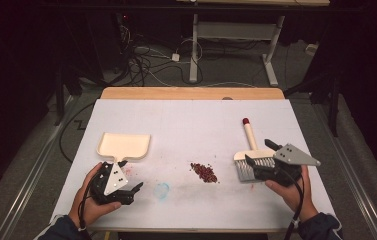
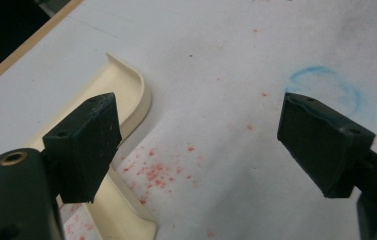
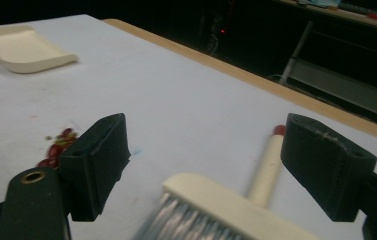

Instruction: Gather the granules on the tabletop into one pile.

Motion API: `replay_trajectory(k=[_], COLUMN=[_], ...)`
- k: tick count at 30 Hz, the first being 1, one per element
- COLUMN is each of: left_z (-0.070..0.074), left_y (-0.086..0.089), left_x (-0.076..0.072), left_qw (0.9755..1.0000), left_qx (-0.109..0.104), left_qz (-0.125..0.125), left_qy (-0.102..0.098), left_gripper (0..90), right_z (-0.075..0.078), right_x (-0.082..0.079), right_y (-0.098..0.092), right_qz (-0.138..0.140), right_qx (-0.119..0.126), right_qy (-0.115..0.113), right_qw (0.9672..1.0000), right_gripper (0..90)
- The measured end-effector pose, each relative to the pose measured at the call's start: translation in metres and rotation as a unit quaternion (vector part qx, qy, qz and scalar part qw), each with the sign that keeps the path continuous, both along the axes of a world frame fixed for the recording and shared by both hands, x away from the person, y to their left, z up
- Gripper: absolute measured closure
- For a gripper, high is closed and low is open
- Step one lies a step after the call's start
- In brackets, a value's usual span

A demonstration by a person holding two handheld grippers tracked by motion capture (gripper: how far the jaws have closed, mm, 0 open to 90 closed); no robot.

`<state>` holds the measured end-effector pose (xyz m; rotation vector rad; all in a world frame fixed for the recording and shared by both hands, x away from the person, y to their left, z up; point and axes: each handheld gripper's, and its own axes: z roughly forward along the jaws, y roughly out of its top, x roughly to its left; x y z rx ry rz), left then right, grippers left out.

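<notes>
A cream dustpan [image 1: 123,146] lies flat at the left of the white table, its handle toward the person. My left gripper [image 1: 126,178] hovers open just in front of it; in the left gripper view the dustpan's rim [image 2: 126,95] runs beside the left jaw, with nothing between the jaws. A cream hand brush [image 1: 250,161] with a red-tipped handle [image 1: 249,134] lies at the right. My right gripper [image 1: 259,153] stands open astride the brush head [image 3: 211,210], its jaws apart from it. A small pile of red bits [image 1: 204,172] lies between the two tools.
A faint blue ring mark [image 1: 161,190] and scattered red specks [image 2: 153,172] stain the table surface near the left gripper. The table's wooden far edge [image 1: 191,93] borders a dark floor with cables and a desk frame [image 1: 236,45].
</notes>
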<state>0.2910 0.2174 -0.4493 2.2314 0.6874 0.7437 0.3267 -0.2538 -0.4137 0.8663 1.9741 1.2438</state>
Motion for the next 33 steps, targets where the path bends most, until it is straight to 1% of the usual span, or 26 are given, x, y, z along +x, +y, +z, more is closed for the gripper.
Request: replay_trajectory(k=[1, 2, 4, 5, 7, 10, 13, 16, 19, 21, 22, 24, 29, 33], left_z=[0.000, 0.000, 0.000, 0.000, 0.000, -0.001, -0.002, -0.002, -0.002, -0.002, -0.002, -0.001, -0.002, -0.002], left_y=[0.001, 0.001, 0.002, 0.002, 0.001, 0.000, -0.001, -0.001, 0.001, 0.001, 0.001, 0.001, 0.000, 0.000], left_x=[0.000, 0.000, -0.002, -0.003, -0.005, -0.005, -0.004, -0.006, -0.007, -0.007, -0.007, -0.007, -0.006, -0.007], left_qw=[1.0000, 1.0000, 1.0000, 0.9999, 0.9999, 1.0000, 1.0000, 1.0000, 1.0000, 1.0000, 1.0000, 1.0000, 1.0000, 1.0000], left_qx=[-0.003, -0.004, -0.006, -0.007, -0.005, -0.005, -0.002, 0.001, -0.004, -0.001, -0.003, -0.002, 0.000, 0.000], left_qz=[0.002, 0.004, 0.007, 0.007, 0.008, 0.006, 0.004, 0.002, 0.002, 0.002, 0.001, 0.002, 0.001, 0.001], left_qy=[-0.002, -0.004, -0.004, -0.005, -0.006, -0.006, -0.006, -0.005, -0.006, -0.007, -0.008, -0.008, -0.006, -0.007], left_gripper=[16.7, 16.7, 16.7, 16.7, 16.6, 16.6, 16.6, 16.6, 16.6, 16.6, 16.6, 16.6, 16.6, 16.6], right_z=[-0.004, -0.007, -0.013, -0.015, -0.019, -0.023, -0.023, -0.022, -0.021, -0.020, -0.020, -0.020, -0.022, -0.020], right_x=[-0.005, -0.010, -0.020, -0.023, -0.029, -0.034, -0.036, -0.036, -0.037, -0.038, -0.038, -0.039, -0.038, -0.039], right_y=[0.002, 0.004, 0.008, 0.009, 0.010, 0.011, 0.011, 0.012, 0.012, 0.013, 0.013, 0.014, 0.015, 0.014], right_qz=[0.005, 0.013, 0.021, 0.026, 0.026, 0.027, 0.025, 0.023, 0.020, 0.017, 0.017, 0.017, 0.018, 0.017], right_qx=[0.000, -0.005, -0.029, -0.030, -0.033, -0.048, -0.054, -0.051, -0.055, -0.053, -0.052, -0.056, -0.061, -0.058], right_qy=[0.001, 0.001, -0.005, -0.004, -0.005, -0.007, -0.012, -0.014, -0.017, -0.018, -0.019, -0.022, -0.021, -0.025], right_qw=[1.0000, 0.9999, 0.9994, 0.9992, 0.9991, 0.9985, 0.9982, 0.9983, 0.9982, 0.9983, 0.9983, 0.9980, 0.9977, 0.9979], right_gripper=[19.7, 18.7, 18.3, 18.3, 18.3, 18.2, 17.3, 17.3, 17.4, 17.4, 17.4, 17.4, 17.4, 17.4])
